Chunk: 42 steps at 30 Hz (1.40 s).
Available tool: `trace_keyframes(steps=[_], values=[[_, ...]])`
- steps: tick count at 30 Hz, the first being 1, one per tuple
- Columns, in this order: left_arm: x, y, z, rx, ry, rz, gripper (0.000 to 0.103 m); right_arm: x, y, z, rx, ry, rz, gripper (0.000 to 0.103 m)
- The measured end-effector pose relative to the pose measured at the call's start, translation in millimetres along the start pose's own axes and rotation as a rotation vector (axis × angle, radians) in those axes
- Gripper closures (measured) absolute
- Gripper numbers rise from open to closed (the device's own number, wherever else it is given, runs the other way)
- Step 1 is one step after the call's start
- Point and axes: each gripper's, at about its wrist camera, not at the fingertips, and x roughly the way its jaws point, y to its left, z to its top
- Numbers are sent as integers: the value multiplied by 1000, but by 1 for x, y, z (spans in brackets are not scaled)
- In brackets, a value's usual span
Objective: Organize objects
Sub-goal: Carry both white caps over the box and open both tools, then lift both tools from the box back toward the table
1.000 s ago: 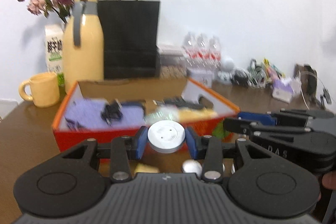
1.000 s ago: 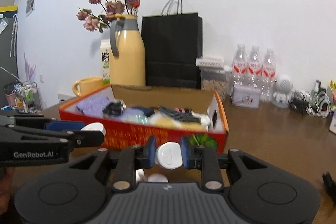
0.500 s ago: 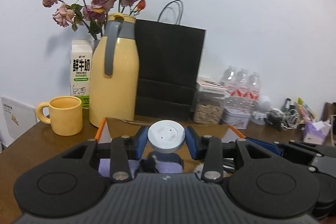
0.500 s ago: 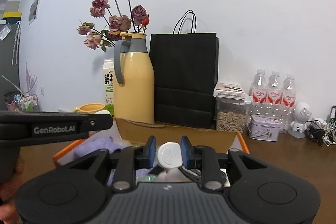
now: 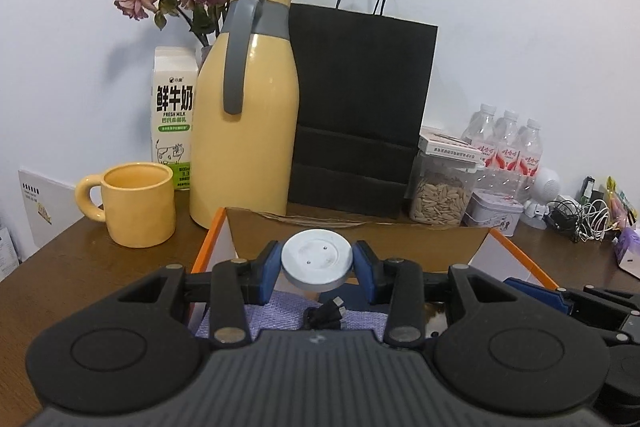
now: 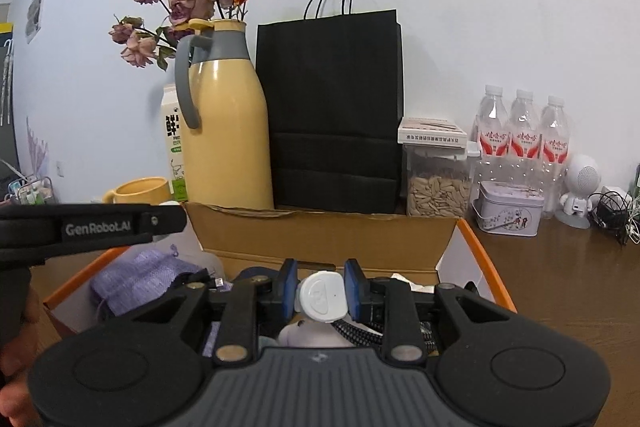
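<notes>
Both grippers have advanced over the orange box (image 5: 520, 255), my left gripper (image 5: 317, 264) pinching a grey disc (image 5: 317, 263), my right gripper (image 6: 320, 293) a white plug (image 6: 321, 297), so I judge release comes next.

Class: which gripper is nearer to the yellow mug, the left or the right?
Left. The left gripper hangs over the box's left end, beside the yellow mug; the right gripper is over the box, farther right.
</notes>
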Motion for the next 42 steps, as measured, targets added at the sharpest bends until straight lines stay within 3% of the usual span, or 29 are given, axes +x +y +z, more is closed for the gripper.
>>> trace_keyframes(steps=[2,4,5,6,7,8,9,11,29,42], values=[[-2,-1,-1,8,-7,0,62,-1,0,-2,-1,6,-7,79],[-6,-2,-2,19,-19,0,52,-1,-2,-4,6,15,-14,78],[-7,-2,-3,22,-27,4,38,-2,-2,-4,9,18,-17,74],[-9,-2,-3,25,-36,11,23,-3,-3,-5,12,20,-20,64],[-11,-2,-3,27,-47,16,16,-4,-4,-6,16,17,-25,57],[-13,-2,-3,29,-59,23,2,-5,-5,-6,21,12,-31,37],[-15,-2,-4,28,-74,26,0,-6,-5,-7,24,7,-38,17],[-19,-2,-4,22,-90,33,0,-10,-6,-8,29,-11,-47,2],[-33,-4,-7,17,-103,5,0,-28,-2,-5,11,-48,-53,0],[-65,8,-27,35,-83,-39,0,-68,-11,-23,-21,-59,-56,0]])
